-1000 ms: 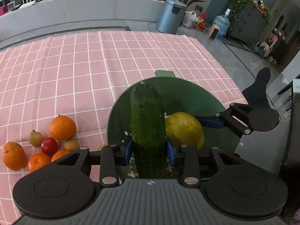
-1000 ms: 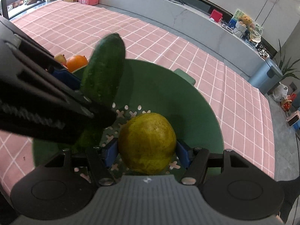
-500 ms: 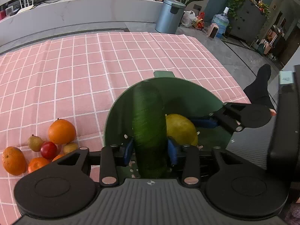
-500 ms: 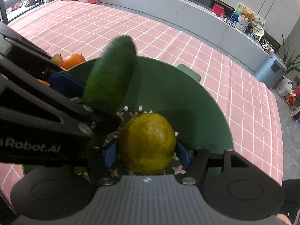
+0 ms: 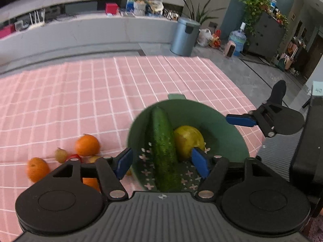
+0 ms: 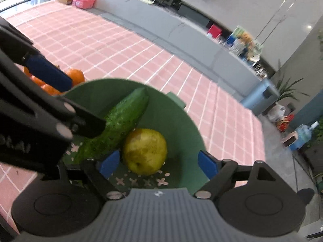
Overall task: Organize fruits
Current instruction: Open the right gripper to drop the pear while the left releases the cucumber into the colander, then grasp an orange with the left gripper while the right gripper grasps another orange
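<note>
A green colander bowl [image 5: 228,139] stands on the pink checked cloth and holds a dark green cucumber [image 5: 163,147] and a yellow-green pear [image 5: 188,141]. My left gripper [image 5: 162,163] is open above the bowl's near side, its pads apart from the cucumber. In the right wrist view the bowl [image 6: 181,129], the cucumber [image 6: 119,123] and the pear [image 6: 145,151] lie below my right gripper [image 6: 158,165], which is open and empty.
Several oranges [image 5: 87,145] and small fruits [image 5: 61,154] lie on the cloth [image 5: 80,92] left of the bowl. The table's right edge runs close beside the bowl. A grey counter and a bin [image 5: 184,37] stand beyond the table.
Both grippers have opened and let go: the cucumber and the pear now lie in the bowl. Both grippers have pulled back and up.
</note>
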